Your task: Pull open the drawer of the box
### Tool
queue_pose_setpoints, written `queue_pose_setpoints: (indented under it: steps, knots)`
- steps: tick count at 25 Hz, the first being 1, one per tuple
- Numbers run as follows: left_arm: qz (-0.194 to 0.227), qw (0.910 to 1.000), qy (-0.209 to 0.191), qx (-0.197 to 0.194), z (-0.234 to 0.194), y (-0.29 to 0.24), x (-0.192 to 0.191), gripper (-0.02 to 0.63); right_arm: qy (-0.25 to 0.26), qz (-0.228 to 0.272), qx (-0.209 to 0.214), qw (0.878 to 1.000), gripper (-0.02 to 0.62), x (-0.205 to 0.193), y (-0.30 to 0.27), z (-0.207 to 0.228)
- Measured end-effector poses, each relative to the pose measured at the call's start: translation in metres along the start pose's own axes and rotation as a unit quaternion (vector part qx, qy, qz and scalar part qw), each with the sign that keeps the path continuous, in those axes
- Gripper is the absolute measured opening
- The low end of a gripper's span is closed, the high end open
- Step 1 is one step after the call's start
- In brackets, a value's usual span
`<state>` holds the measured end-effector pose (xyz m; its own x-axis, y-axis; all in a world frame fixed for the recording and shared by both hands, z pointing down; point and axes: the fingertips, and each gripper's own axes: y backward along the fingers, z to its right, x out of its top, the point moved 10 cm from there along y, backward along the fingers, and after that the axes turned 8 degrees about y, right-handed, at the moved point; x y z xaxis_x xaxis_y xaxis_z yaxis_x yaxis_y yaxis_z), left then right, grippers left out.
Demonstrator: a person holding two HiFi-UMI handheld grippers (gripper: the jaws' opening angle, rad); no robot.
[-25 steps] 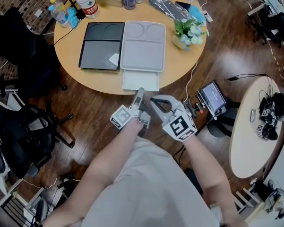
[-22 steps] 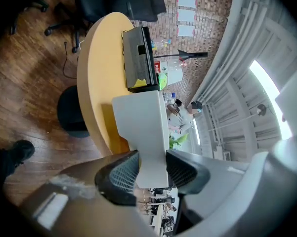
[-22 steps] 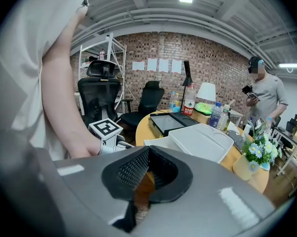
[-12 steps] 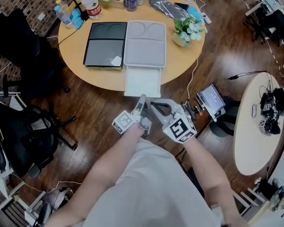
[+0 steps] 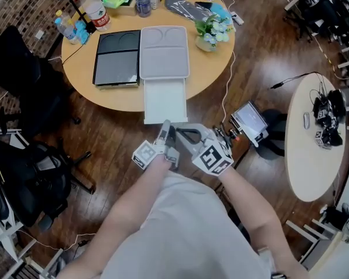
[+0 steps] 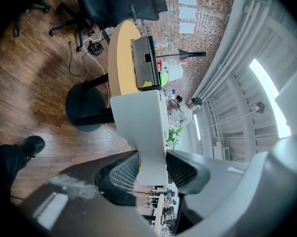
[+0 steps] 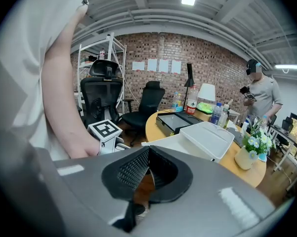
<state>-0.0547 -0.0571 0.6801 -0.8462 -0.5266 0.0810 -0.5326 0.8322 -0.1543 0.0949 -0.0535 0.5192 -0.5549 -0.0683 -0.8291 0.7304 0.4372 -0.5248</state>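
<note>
The white box (image 5: pixel 164 52) lies on the round wooden table (image 5: pixel 116 100), and its white drawer (image 5: pixel 165 100) sticks far out over the table's near edge. My left gripper (image 5: pixel 164 133) is shut on the drawer's front edge. In the left gripper view the drawer panel (image 6: pixel 143 117) runs between the two black pads (image 6: pixel 119 174) of my left gripper (image 6: pixel 150 176). My right gripper (image 5: pixel 180 134) hovers just right of it, jaws together and holding nothing. In the right gripper view the box (image 7: pixel 212 137) and drawer (image 7: pixel 173 143) lie beyond my right gripper (image 7: pixel 142 174).
A black box (image 5: pixel 116 57) lies against the white one on its left. A flower pot (image 5: pixel 210 35), bottles (image 5: pixel 93 7) and a skateboard (image 5: pixel 186 7) occupy the far side of the table. Black office chairs (image 5: pixel 23 173) stand at left, a tablet on a stand (image 5: pixel 251 121) at right.
The drawer has slid much further out of the white box toward me, with my left gripper still on its front edge. Both grippers have drawn back from the table.
</note>
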Motion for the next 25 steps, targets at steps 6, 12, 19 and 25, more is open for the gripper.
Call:
queue_pose_setpoints:
  steps: [6, 12, 19, 25]
  knots:
    - [-0.009, 0.9999, -0.003, 0.009, -0.006, 0.013, -0.005, 0.181, 0.0, -0.007, -0.002, 1.0, 0.0, 0.002, 0.006, -0.013]
    - [-0.012, 0.9999, -0.006, -0.002, -0.008, 0.018, -0.003, 0.188, 0.005, -0.017, -0.008, 1.0, 0.0, 0.004, 0.012, -0.024]
    - [-0.024, 0.9946, -0.098, 0.023, 0.001, 0.034, 0.005, 0.212, 0.006, 0.004, -0.028, 1.0, 0.0, 0.007, 0.02, -0.032]
    - [-0.046, 0.9861, -0.155, 0.038, 0.022, 0.056, 0.009, 0.182, 0.01, 0.022, -0.039, 0.999, 0.0, 0.019, 0.017, -0.04]
